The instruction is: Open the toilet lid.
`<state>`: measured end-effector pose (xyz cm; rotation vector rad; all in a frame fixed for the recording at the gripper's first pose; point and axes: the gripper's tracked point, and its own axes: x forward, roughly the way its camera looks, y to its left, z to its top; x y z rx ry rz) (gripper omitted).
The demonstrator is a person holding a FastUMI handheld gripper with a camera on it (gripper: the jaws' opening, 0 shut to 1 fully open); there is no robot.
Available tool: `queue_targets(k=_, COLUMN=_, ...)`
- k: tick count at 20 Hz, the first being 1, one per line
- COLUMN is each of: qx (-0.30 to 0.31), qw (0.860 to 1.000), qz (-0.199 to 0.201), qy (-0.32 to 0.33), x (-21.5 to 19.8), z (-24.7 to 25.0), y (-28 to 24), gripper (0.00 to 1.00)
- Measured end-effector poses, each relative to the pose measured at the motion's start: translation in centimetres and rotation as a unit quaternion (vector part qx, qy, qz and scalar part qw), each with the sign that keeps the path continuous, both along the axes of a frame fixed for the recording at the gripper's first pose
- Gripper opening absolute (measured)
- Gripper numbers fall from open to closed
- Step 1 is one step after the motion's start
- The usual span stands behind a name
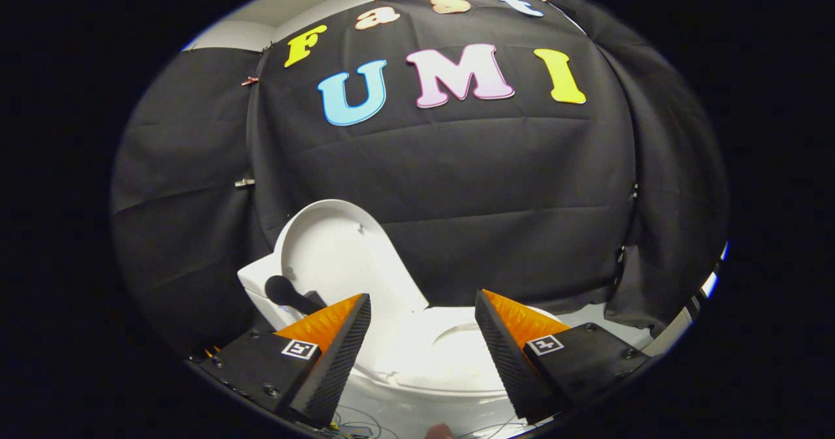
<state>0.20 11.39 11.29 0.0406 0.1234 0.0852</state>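
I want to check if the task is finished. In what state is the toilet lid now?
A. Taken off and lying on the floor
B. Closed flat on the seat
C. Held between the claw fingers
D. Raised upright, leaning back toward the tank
D: the toilet lid stands raised behind the seat, while the claw is open, its fingers apart and gripping nothing.

Gripper (423,315) fingers, spread apart and gripping nothing, are covering both sides of the toilet (417,361) seat; the left one is hiding the tank's lower part and the end of a black knob (282,290) beside the raised lid (339,256).
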Motion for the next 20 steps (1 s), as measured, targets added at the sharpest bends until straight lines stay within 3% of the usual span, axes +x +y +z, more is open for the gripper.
queue_targets(k=5, qx=-0.024, qw=0.999, qz=-0.032, qy=-0.017, x=0.8, z=-1.9, y=-4.4, gripper=1.0)
queue_targets(k=13, qx=0.0, qw=0.997, qz=-0.075, qy=-0.031, x=1.2, z=-5.7, y=-9.4, gripper=1.0)
queue_targets(k=20, qx=-0.002, qw=0.996, qz=-0.085, qy=-0.033, x=1.1, z=-6.5, y=-11.0, gripper=1.0)
